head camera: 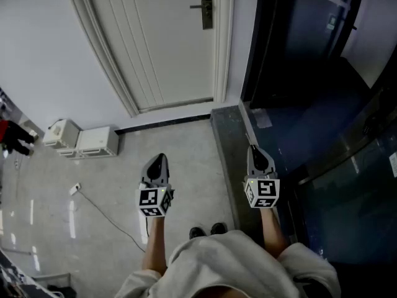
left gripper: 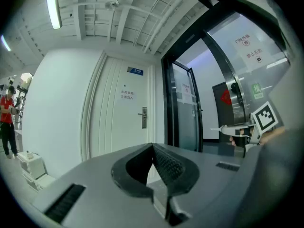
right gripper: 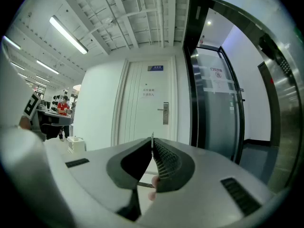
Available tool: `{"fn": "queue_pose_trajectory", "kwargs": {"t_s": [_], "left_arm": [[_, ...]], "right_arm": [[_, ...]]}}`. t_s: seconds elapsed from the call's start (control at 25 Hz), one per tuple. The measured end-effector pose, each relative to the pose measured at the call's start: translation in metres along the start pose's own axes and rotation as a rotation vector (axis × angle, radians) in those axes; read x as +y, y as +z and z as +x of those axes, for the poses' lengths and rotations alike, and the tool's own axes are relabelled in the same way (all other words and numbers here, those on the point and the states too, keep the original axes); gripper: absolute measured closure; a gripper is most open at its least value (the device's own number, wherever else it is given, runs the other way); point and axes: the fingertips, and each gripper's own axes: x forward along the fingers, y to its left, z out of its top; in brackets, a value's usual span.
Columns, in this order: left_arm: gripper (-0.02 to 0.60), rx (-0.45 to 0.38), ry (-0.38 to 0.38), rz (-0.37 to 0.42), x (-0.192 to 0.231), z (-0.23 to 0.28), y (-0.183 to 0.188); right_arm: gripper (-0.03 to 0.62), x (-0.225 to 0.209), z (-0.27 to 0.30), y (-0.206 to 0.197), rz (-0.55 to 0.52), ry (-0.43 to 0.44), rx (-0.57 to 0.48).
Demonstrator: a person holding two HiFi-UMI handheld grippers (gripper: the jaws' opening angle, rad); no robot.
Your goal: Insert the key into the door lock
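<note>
The right gripper (right gripper: 152, 145) pinches a thin key (right gripper: 152, 136) in its jaws, the blade poking out past their tips. The door lock (head camera: 206, 8) sits well apart on the far white door (head camera: 164, 42). The left gripper (left gripper: 153, 148) has its jaws pressed together with nothing between them.

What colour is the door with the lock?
The door is plain white; the head view shows it best.

White door (head camera: 167, 42), lock plate (head camera: 206, 8) at R edge. Below door: L gripper (head camera: 160, 160), R gripper (head camera: 254, 149) w/ key (head camera: 249, 138); white boxes (head camera: 87, 140) lower-L.
</note>
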Motion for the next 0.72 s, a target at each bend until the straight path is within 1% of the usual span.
{"fn": "queue_pose_trajectory", "kwargs": {"t_s": [0.44, 0.72], "left_arm": [[0.563, -0.003, 0.000, -0.001, -0.010, 0.014, 0.001], [0.563, 0.001, 0.016, -0.007, -0.029, 0.019, -0.004]], "right_arm": [[0.565, -0.003, 0.010, 0.003, -0.040, 0.043, -0.021], [0.565, -0.017, 0.009, 0.001, -0.018, 0.070, -0.037]]}}
